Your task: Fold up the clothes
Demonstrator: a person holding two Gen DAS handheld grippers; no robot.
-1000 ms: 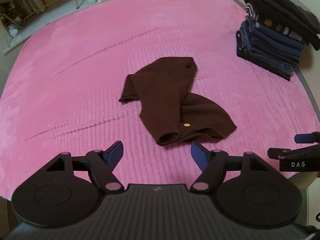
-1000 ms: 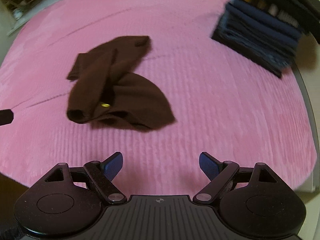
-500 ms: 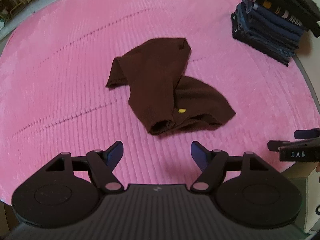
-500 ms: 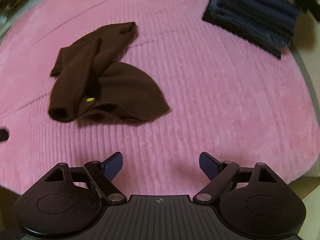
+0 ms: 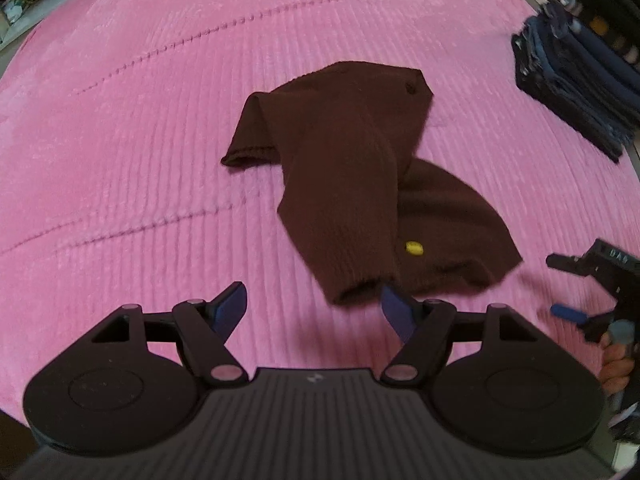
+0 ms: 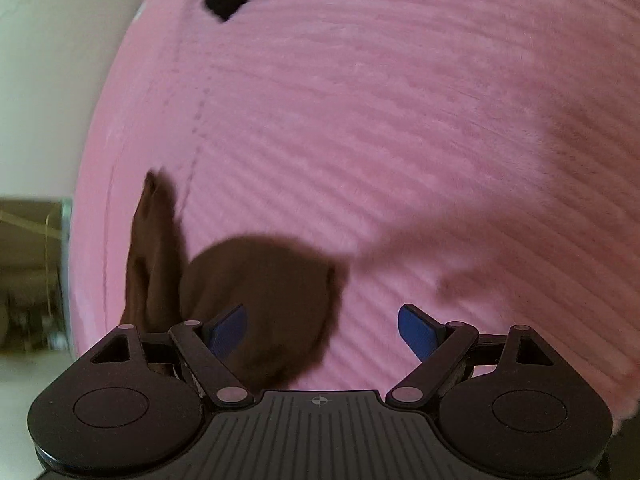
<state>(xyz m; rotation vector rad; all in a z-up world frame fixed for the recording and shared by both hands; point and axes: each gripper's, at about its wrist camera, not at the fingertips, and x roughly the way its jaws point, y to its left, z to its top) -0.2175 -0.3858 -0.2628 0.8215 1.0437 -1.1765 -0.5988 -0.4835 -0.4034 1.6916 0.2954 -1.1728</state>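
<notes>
Both the left gripper (image 5: 311, 305) and right gripper (image 6: 322, 326) hover, jaws apart and empty, at the crumpled dark-brown knitted garment (image 5: 360, 184) mid-frame on the pink ribbed bedspread (image 5: 140, 120), seemingly to grasp its near edges.

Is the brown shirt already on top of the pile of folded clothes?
No, the brown garment lies crumpled by itself on the pink blanket, apart from the stack of folded clothes at the far right.
</notes>
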